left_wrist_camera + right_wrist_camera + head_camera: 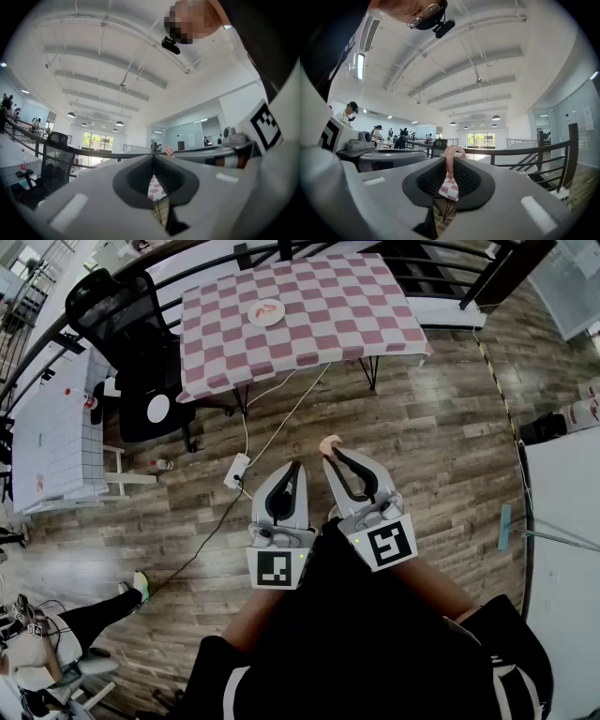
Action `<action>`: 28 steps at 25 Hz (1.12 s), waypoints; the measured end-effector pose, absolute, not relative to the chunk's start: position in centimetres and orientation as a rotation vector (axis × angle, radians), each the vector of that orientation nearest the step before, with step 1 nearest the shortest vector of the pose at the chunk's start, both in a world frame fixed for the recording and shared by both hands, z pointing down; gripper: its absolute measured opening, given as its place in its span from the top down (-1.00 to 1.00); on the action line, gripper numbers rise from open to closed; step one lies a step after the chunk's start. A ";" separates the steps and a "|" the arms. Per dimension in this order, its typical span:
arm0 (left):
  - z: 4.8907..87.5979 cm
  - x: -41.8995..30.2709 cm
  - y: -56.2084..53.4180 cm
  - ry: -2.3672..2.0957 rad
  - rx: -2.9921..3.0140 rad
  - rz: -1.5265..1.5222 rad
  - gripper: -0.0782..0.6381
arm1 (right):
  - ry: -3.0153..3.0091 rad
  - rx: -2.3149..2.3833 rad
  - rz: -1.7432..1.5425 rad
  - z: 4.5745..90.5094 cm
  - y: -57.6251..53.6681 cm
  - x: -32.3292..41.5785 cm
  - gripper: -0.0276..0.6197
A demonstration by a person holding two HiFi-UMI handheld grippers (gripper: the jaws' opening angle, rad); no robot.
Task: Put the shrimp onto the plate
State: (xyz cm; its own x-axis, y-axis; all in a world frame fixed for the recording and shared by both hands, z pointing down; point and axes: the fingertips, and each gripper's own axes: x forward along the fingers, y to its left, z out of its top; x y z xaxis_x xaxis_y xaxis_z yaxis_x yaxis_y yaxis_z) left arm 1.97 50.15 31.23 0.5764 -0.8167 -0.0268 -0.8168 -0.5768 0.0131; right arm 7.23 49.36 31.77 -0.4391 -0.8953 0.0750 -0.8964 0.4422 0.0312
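The right tool [328,458] is clenched on a pink shrimp [451,157], whose lower end is hidden between its jaws. The left tool [296,466] is clenched with its jaws pressed together. On the far checkered worktop [347,306] sits the plate [254,317], carrying something orange too small to identify.

The head view looks steeply down at a checkered table [309,315] well ahead; each gripper view peers closely along its own jaws, tilted ceilingward, glimpsing that same table between them
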 end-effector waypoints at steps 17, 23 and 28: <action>32.8 0.0 48.2 1.451 -2.819 0.046 0.76 | -2.576 1.672 0.096 33.0 49.0 6.9 0.76; 32.7 -1.1 44.3 1.398 -2.865 0.081 0.76 | -2.538 1.698 0.089 32.4 45.6 5.4 0.76; 32.1 -3.1 40.5 1.349 -2.871 0.090 0.76 | -2.495 1.726 0.085 32.2 42.1 3.5 0.76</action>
State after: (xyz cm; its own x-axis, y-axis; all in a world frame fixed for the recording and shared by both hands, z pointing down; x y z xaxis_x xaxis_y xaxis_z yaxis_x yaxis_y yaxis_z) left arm -3.13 40.49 32.08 0.6373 -0.7697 -0.0377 -0.7679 -0.6384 0.0529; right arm 3.52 42.05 32.23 -0.3490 -0.9295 0.1191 -0.9355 0.3531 0.0147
